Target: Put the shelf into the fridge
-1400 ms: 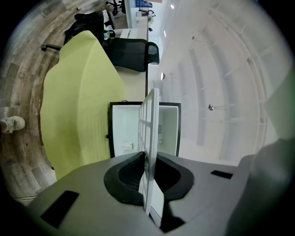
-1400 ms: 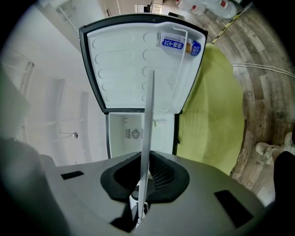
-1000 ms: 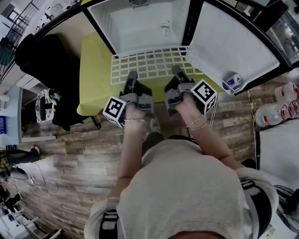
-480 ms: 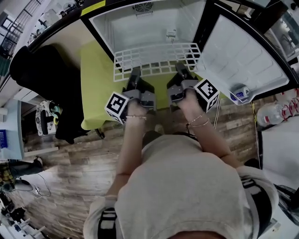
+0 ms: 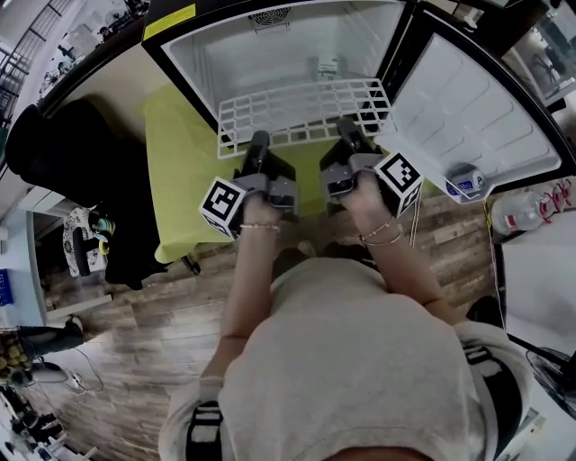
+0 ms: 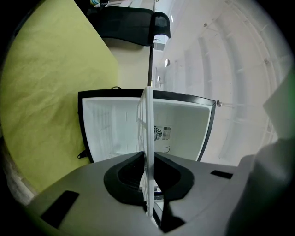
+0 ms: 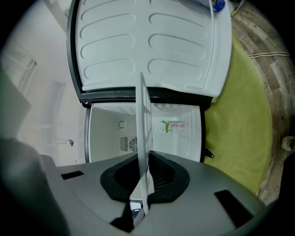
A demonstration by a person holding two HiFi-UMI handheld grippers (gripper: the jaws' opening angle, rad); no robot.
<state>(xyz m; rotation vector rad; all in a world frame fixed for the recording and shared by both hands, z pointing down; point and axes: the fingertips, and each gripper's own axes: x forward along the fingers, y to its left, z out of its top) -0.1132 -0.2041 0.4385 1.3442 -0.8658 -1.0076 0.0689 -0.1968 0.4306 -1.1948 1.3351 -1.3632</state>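
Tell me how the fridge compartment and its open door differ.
The compartment has a fan vent and a label on its back wall; the door has moulded oval ribs. The door holds a small container; the wire shelf sits at the compartment's mouth. Both are white inside, black-edged.

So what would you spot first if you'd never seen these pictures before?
The white wire shelf sits in the middle of the head view, held by its near edge with the left gripper and right gripper both shut on it. Just beyond it is the open fridge, white inside, with its door swung out to the right. A bright green cloth spreads out at the left.
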